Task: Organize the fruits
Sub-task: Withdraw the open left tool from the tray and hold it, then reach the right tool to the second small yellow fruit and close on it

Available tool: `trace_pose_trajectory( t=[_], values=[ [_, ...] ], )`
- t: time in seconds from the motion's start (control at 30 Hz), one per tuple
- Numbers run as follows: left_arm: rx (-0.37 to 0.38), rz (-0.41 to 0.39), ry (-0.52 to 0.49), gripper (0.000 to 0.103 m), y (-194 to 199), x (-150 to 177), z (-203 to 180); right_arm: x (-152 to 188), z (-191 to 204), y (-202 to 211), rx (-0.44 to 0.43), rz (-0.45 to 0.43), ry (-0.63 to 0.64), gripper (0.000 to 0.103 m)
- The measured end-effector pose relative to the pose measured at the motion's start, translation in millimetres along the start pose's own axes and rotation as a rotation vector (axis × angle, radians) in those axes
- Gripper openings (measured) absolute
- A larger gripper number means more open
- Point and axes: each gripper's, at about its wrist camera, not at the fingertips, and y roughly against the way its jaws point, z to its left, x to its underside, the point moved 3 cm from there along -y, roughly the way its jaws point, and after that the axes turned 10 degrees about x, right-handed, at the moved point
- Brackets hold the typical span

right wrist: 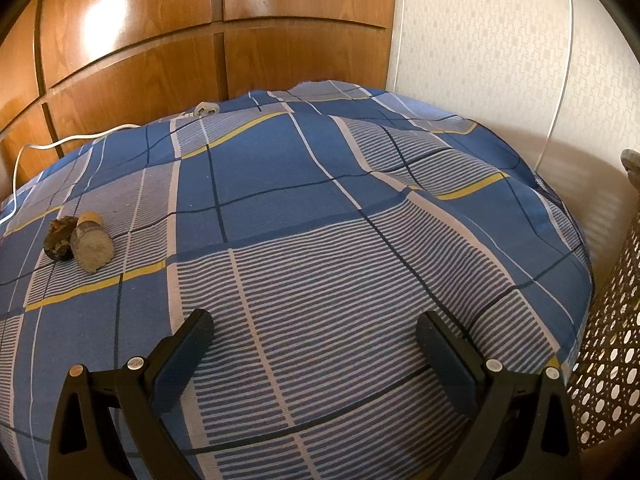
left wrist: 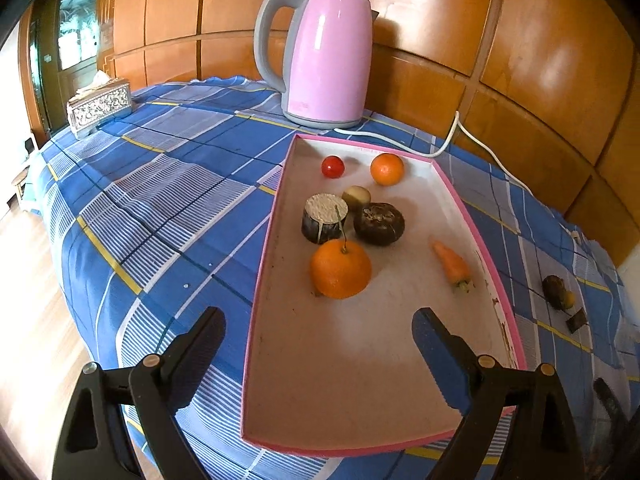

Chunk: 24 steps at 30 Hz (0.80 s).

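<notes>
The left gripper [left wrist: 320,344] has its jaws spread wide with nothing between them, poised over the near end of a pink-rimmed tray [left wrist: 484,236]; the right gripper [right wrist: 316,344] is likewise released and empty, above bare blue plaid cloth [right wrist: 280,184].

Just ahead of the left jaws a large orange [left wrist: 340,270] with a stem sits on the tray floor; behind it, close together, stand a dark cut stump-like piece [left wrist: 325,218], a dark round fruit [left wrist: 379,223] and a small pale one [left wrist: 357,196]; farther back lie a red tomato [left wrist: 333,167] and a smaller orange [left wrist: 387,169], apart from each other; a carrot [left wrist: 452,265] lies toward the right rim.

Outside the tray, on the cloth to its right, rests a dark lumpy piece [right wrist: 60,240] touching a cut, pale-faced chunk [right wrist: 93,246]; these lie well left of the right jaws.

Behind the tray stands a pink kettle [left wrist: 328,56] with a white cord [left wrist: 452,136]; a patterned tissue box [left wrist: 100,106] sits at the far left.
</notes>
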Motion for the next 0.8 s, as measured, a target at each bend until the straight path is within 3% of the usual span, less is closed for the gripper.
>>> trace_pose_trajectory(
  t=[0.27, 0.47, 0.6, 0.8],
  values=[
    [0.004, -0.004, -0.011, 0.095, 0.5, 2.5, -2.7, -3.1, 1.2, -1.7, -0.003, 0.033, 0.004, 0.103],
    [0.015, -0.013, -0.025, 0.095, 2.3, 3.1, -6.7, -11.4, 2.6, -6.7, -0.033, 0.123, 0.038, 0.102],
    [0.022, -0.026, -0.042, 0.095, 6.1, 3.1, -10.4, -19.8, 6.0, -5.2, -0.082, 0.163, 0.067, 0.083],
    [0.035, -0.025, -0.068, 0.095, 8.0, 4.2, -16.7, -47.4, 22.7, 10.8, -0.235, 0.155, 0.068, 0.065]
  ],
)
